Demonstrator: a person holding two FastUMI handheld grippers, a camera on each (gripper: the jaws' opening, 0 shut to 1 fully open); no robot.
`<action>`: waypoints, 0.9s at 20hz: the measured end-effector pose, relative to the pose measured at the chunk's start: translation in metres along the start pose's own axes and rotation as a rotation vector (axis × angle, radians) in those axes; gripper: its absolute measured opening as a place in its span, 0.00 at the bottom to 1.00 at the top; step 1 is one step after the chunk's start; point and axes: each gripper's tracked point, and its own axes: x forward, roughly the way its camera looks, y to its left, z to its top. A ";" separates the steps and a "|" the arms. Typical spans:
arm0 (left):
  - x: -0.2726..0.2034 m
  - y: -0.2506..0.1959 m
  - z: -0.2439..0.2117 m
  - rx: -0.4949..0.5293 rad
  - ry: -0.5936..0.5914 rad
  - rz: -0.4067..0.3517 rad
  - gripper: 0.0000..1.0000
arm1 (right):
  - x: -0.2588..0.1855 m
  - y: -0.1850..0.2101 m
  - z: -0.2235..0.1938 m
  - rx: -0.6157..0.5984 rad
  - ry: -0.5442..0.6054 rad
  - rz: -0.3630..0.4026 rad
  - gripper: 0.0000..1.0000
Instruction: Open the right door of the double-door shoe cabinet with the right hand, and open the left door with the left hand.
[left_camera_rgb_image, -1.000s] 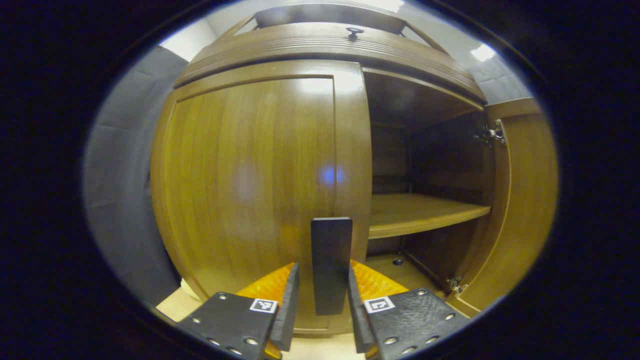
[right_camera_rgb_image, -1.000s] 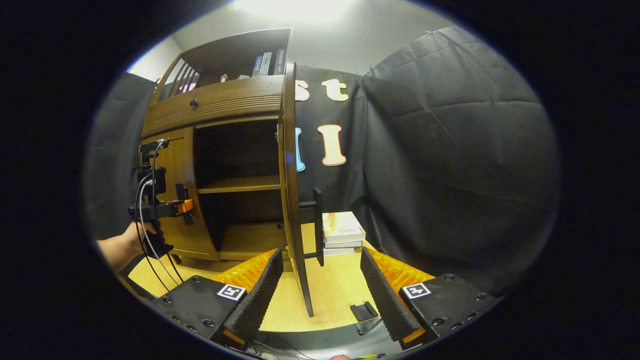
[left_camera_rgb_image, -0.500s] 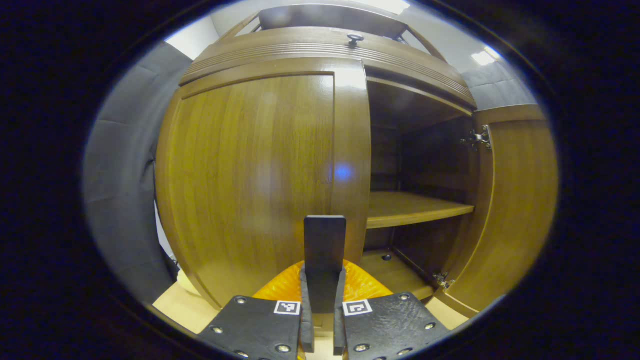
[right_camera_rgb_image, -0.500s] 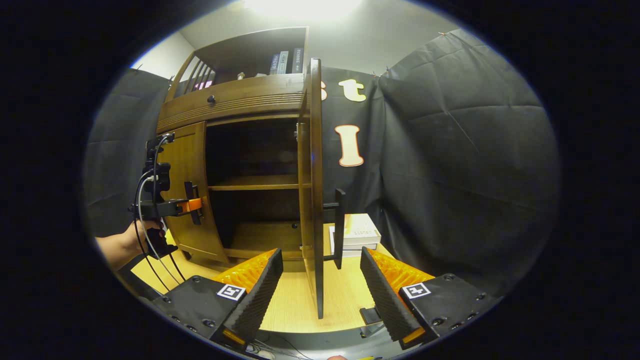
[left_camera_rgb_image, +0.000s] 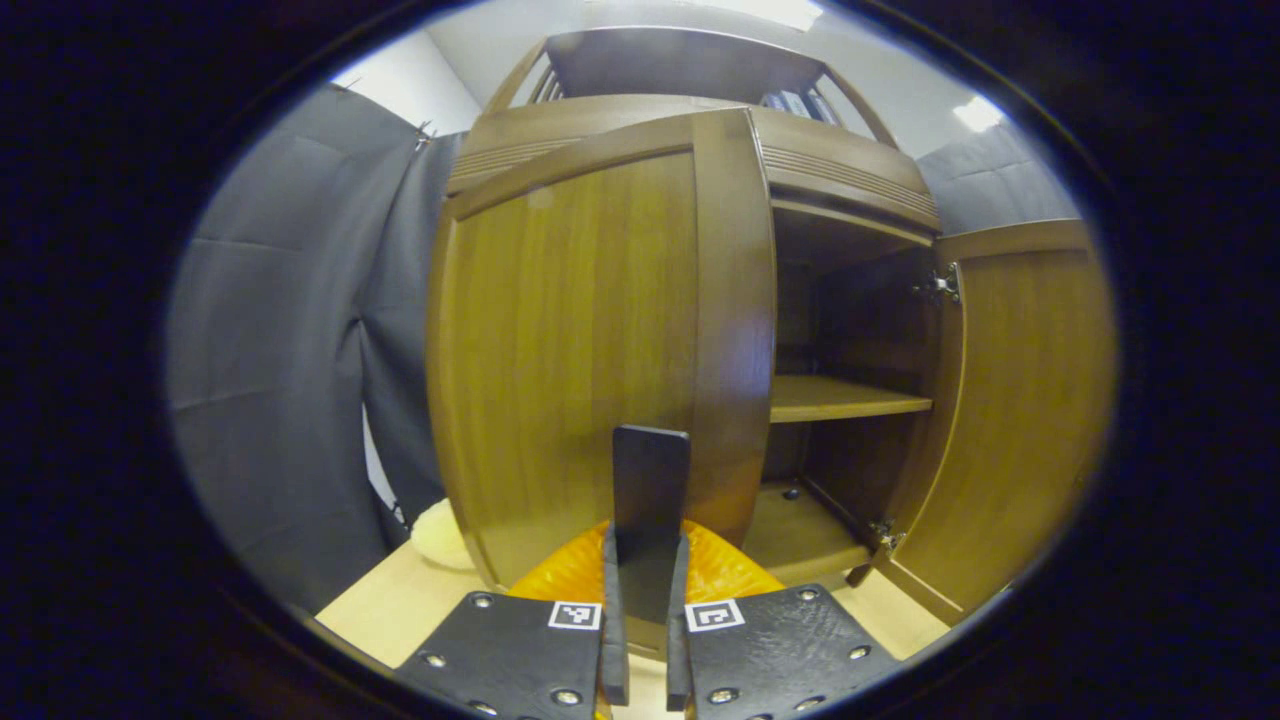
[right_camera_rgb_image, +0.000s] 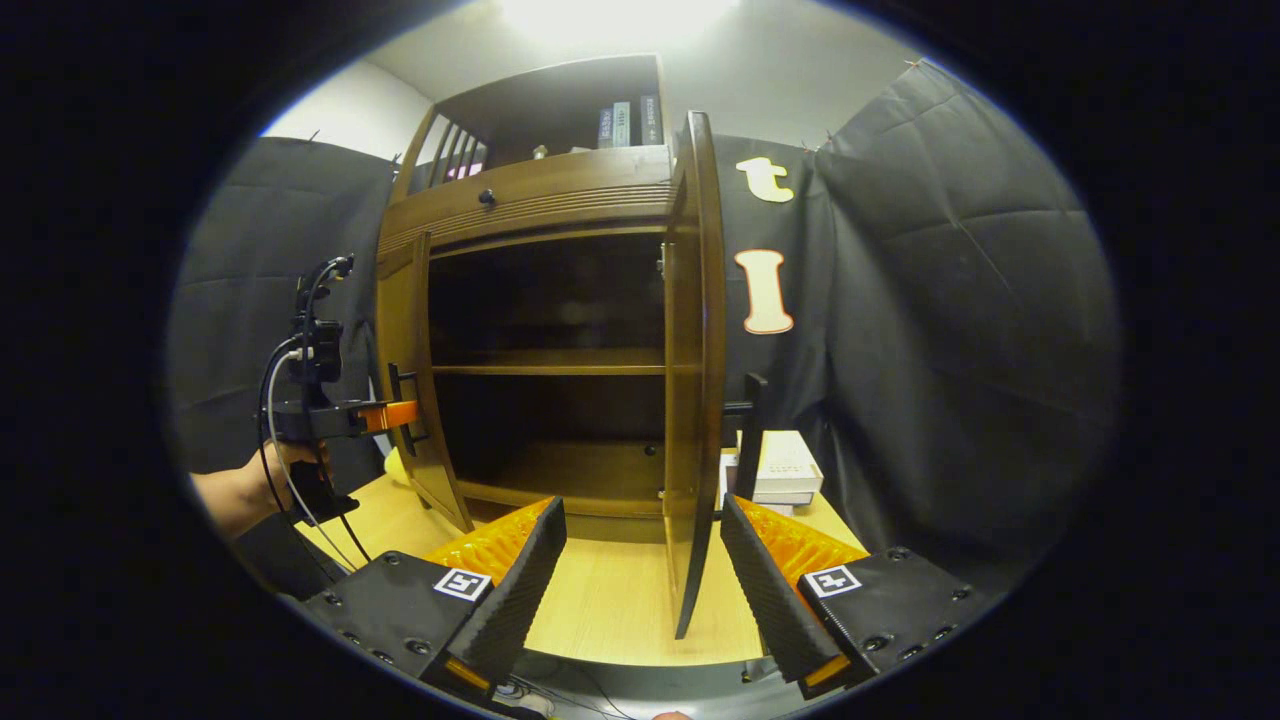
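Observation:
The brown shoe cabinet (right_camera_rgb_image: 560, 190) stands on a light table. Its right door (right_camera_rgb_image: 695, 380) is swung wide and shows edge-on in the right gripper view, with its dark bar handle (right_camera_rgb_image: 752, 435) on the outer face. My right gripper (right_camera_rgb_image: 640, 590) is open; the door's lower edge lies between the fingers, untouched. The left door (left_camera_rgb_image: 590, 330) stands partly open. My left gripper (left_camera_rgb_image: 642, 640) is shut on that door's dark handle (left_camera_rgb_image: 650, 490). In the right gripper view a hand (right_camera_rgb_image: 250, 490) holds the left gripper (right_camera_rgb_image: 385, 413) at the left door's handle (right_camera_rgb_image: 405, 405).
Inside the cabinet is a wooden shelf (left_camera_rgb_image: 845, 398). A stack of books (right_camera_rgb_image: 785, 468) lies on the table (right_camera_rgb_image: 600, 600) right of the cabinet, and more books (right_camera_rgb_image: 625, 122) stand on top. A pale yellowish object (left_camera_rgb_image: 440, 530) sits beside the cabinet's left foot.
My left gripper closed on the left door's handle and pulled the door outward from closed to partly open. The right gripper stayed open, away from the right door's handle.

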 end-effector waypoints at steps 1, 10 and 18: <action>-0.009 0.006 0.000 0.002 -0.002 0.019 0.18 | 0.000 0.003 -0.001 -0.001 -0.002 0.022 0.98; -0.057 0.060 -0.002 0.021 -0.002 0.142 0.12 | 0.009 0.049 -0.009 -0.032 0.019 0.197 0.98; -0.083 0.095 -0.006 0.034 0.002 0.140 0.12 | 0.025 0.107 -0.008 -0.030 0.030 0.281 0.93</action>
